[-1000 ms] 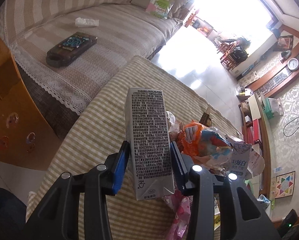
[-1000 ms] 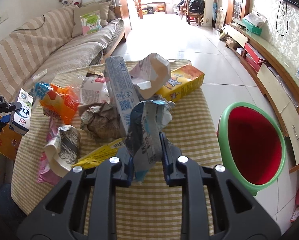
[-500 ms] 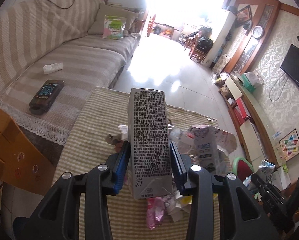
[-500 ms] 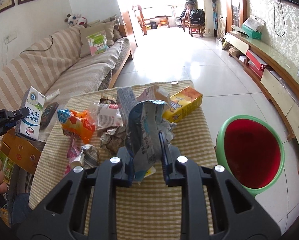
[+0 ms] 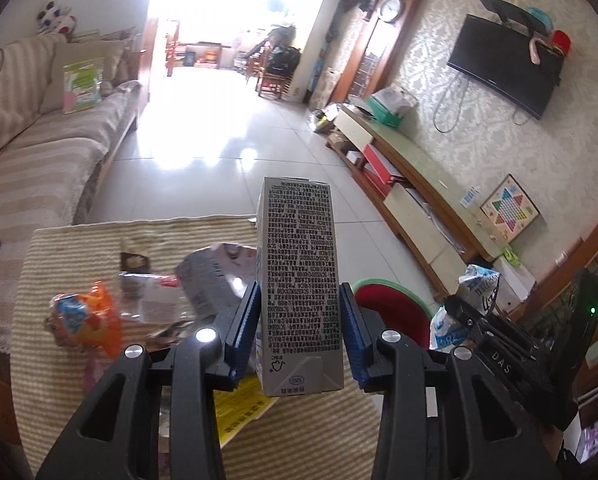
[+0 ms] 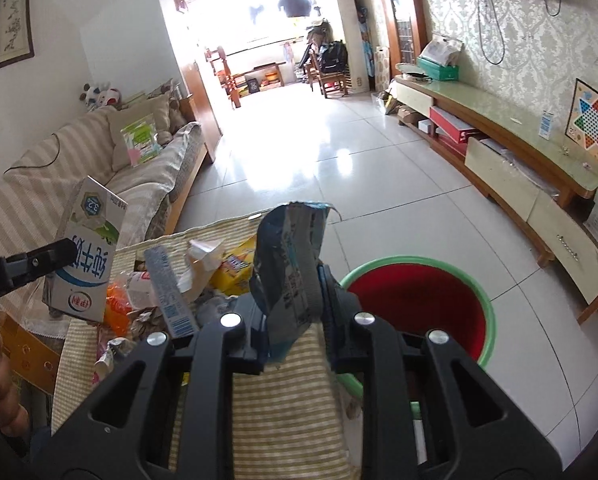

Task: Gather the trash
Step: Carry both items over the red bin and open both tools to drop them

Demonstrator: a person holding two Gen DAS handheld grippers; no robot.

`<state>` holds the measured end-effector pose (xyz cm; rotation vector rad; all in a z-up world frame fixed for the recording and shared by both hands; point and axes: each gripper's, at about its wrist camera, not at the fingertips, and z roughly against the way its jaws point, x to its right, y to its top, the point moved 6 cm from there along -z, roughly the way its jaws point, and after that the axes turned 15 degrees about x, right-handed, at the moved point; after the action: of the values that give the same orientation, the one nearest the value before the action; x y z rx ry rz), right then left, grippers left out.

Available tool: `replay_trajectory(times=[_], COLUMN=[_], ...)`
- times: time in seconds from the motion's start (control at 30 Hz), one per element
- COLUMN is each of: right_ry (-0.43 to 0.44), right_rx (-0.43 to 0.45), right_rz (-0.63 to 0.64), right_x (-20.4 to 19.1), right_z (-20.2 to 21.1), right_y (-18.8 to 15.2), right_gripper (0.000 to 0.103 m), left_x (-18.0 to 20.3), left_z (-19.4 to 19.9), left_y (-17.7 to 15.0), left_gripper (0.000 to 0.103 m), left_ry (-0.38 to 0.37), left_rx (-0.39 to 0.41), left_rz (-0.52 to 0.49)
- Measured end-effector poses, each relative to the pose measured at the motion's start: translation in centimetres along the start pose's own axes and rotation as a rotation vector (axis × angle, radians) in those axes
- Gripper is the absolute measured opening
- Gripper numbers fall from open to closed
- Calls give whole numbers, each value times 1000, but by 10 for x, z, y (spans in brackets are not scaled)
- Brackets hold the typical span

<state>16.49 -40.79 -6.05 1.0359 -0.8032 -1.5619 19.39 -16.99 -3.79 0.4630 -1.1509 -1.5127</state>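
My left gripper (image 5: 299, 332) is shut on an upright grey milk carton (image 5: 299, 276), held above the striped table (image 5: 39, 380). The carton also shows in the right wrist view (image 6: 87, 256). My right gripper (image 6: 295, 308) is shut on a crumpled blue and silver wrapper (image 6: 291, 264), near the table's right edge beside the red bin with a green rim (image 6: 415, 304). The bin (image 5: 395, 312) shows just right of the carton in the left wrist view, with the right gripper (image 5: 455, 312) and its wrapper beyond.
Trash lies on the table: an orange snack bag (image 5: 87, 320), a yellow box (image 6: 235, 268), a flattened blue carton (image 6: 171, 296), crumpled wrappers. A striped sofa (image 5: 31, 148) runs along the left. A low TV cabinet (image 6: 519, 160) lines the right wall. Tiled floor (image 6: 359, 160) lies beyond.
Both grippers have risen and swung right toward the bin, each keeping hold of its item. The bin now shows in the left wrist view.
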Motion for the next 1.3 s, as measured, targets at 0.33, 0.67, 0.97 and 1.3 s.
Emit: replay_trajectory(times=[0.33, 0.67, 0.97, 1.3], right_ry=[-99, -112, -92, -109], right_rx=[0, -66, -128, -95], right_rz=[-52, -115, -114, -89], right_x=[100, 141, 140, 139], right_z=[-1, -30, -47, -40], right_y=[22, 7, -17, -13], right_gripper=[21, 21, 23, 91], left_x=[112, 158, 155, 145], left_z=[-74, -134, -164, -158], left_y=[-22, -41, -49, -33], left_gripper=[37, 37, 46, 83], left_ry=[-196, -266, -255, -305], left_rx=[-109, -208, -267, -222], left_rz=[-51, 1, 72, 210])
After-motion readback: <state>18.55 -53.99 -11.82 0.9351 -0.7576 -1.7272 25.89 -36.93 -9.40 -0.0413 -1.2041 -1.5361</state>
